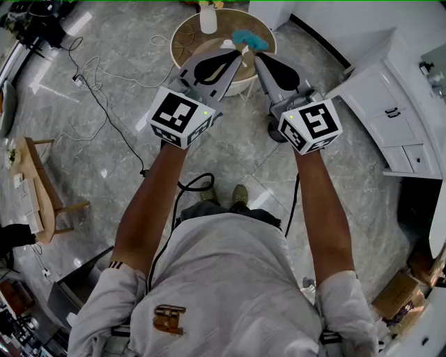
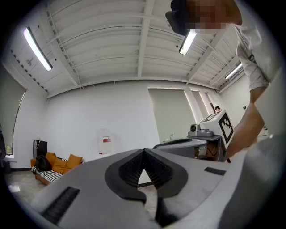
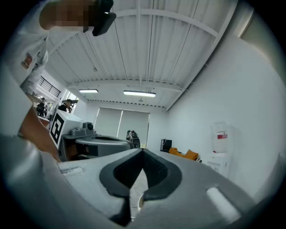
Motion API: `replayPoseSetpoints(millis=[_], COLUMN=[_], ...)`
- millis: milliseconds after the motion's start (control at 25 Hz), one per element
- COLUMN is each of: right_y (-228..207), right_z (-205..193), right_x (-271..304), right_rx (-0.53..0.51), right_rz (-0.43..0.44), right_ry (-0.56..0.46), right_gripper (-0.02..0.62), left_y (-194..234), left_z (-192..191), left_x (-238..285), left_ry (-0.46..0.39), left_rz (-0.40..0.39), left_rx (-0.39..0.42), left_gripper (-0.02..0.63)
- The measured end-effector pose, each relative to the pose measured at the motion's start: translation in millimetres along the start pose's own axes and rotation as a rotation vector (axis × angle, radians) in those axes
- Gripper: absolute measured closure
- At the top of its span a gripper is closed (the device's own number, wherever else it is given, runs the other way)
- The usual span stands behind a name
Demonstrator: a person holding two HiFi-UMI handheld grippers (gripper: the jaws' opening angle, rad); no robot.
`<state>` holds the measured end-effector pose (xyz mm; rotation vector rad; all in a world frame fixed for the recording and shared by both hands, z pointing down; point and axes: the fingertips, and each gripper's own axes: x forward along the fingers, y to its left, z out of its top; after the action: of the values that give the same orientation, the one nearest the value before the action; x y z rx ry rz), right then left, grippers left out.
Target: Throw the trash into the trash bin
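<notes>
I hold both grippers level in front of me, tips close together, over a marble floor. My left gripper is shut with nothing between its pads. The jaws of my right gripper also meet at the tip and hold nothing. Just beyond the tips stands a round wooden table. On it are a white bottle, a blue crumpled item and a small pale scrap. I cannot make out a trash bin. Each gripper view shows the other gripper alongside.
A white cabinet fills the right side. A wooden bench stands at the left, and cables trail over the floor. A cardboard box sits at the lower right. An orange sofa and a water dispenser line the far walls.
</notes>
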<state>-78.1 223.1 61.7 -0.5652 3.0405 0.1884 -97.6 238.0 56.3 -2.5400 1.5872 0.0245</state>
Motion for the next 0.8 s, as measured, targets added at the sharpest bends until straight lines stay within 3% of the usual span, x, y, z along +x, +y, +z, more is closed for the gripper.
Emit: replayPoseSetpoints(millis=[360, 800], right_y=[10.0, 16.5], right_z=[1.0, -15.0], right_x=[3.4, 35.0], right_rx=[0.002, 0.027], right_rz=[0.047, 0.008], right_ry=[-0.029, -0.009], right_gripper=[0.594, 0.594], left_y=[3.2, 40.3], left_z=[-3.6, -21.1], left_x=[-1.1, -19.1], left_ry=[-0.002, 0.006], left_rz=[0.009, 0.023], left_rx=[-0.006, -0.021], left_gripper=[0.607, 0.607])
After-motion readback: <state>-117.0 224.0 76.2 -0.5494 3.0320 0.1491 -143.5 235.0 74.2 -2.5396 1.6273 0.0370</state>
